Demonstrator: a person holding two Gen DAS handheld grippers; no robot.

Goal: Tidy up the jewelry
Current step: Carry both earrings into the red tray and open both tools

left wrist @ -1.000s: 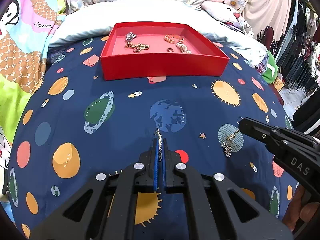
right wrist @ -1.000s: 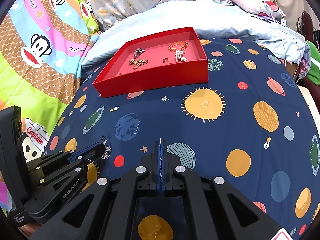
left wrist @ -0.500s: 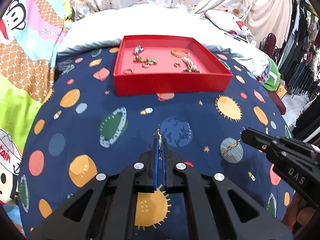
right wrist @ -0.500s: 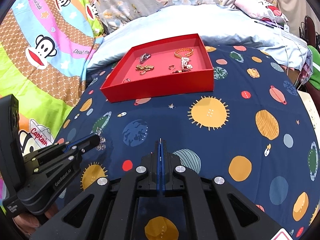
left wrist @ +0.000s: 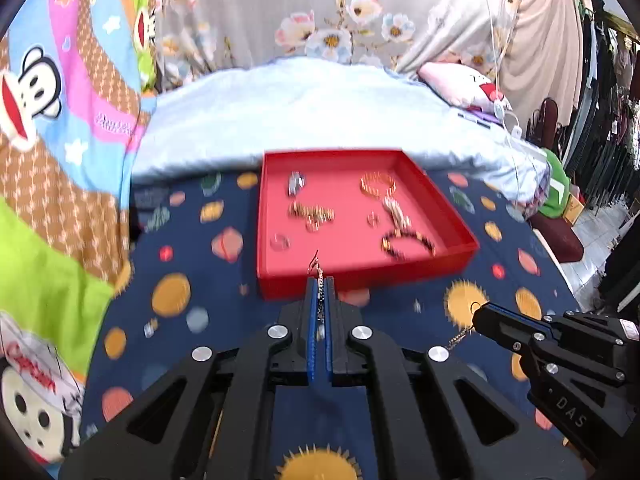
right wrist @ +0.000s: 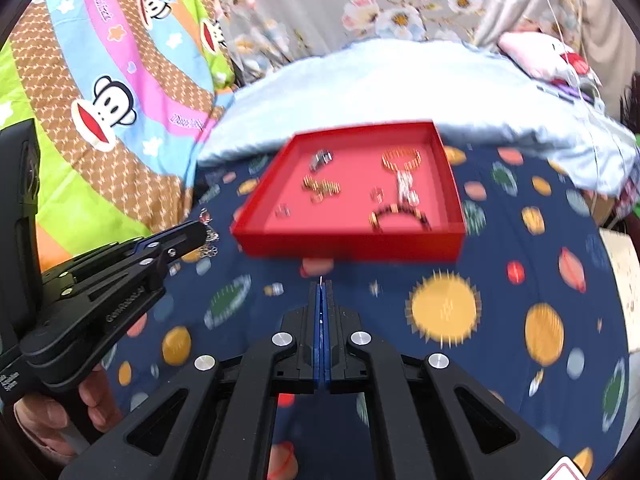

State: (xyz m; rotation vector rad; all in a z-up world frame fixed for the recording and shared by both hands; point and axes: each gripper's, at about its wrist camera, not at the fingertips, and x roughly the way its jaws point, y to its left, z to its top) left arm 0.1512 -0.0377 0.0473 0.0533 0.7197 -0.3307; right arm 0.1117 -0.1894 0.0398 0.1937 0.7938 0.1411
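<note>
A red tray [left wrist: 400, 276] lies on the navy planet-print cloth [left wrist: 192, 312] and holds a gold bracelet [left wrist: 378, 185], a dark beaded bracelet [left wrist: 408, 242], rings and a chain. In the left wrist view, my left gripper [left wrist: 319, 282] is shut on an earring [left wrist: 316, 266] whose hook pokes out just short of the tray's front wall. The right wrist view shows that earring [right wrist: 209, 245] dangling from the left gripper [right wrist: 202, 232]. My right gripper [right wrist: 322, 287] is shut on a second earring, with only its wire [right wrist: 321, 279] showing. That earring hangs as a chain [left wrist: 460, 337] under the right gripper [left wrist: 478, 316].
Pale blue bedding [left wrist: 320, 112] rises behind the tray [right wrist: 348, 246]. A monkey-print blanket [left wrist: 60, 120] lies to the left, and hanging clothes [left wrist: 612, 120] stand at the far right. A person's hand [right wrist: 92, 404] grips the left tool's handle.
Both grippers have risen off the cloth and moved toward the red tray, each carrying its earring. The tray now sits much closer to the fingertips in both views.
</note>
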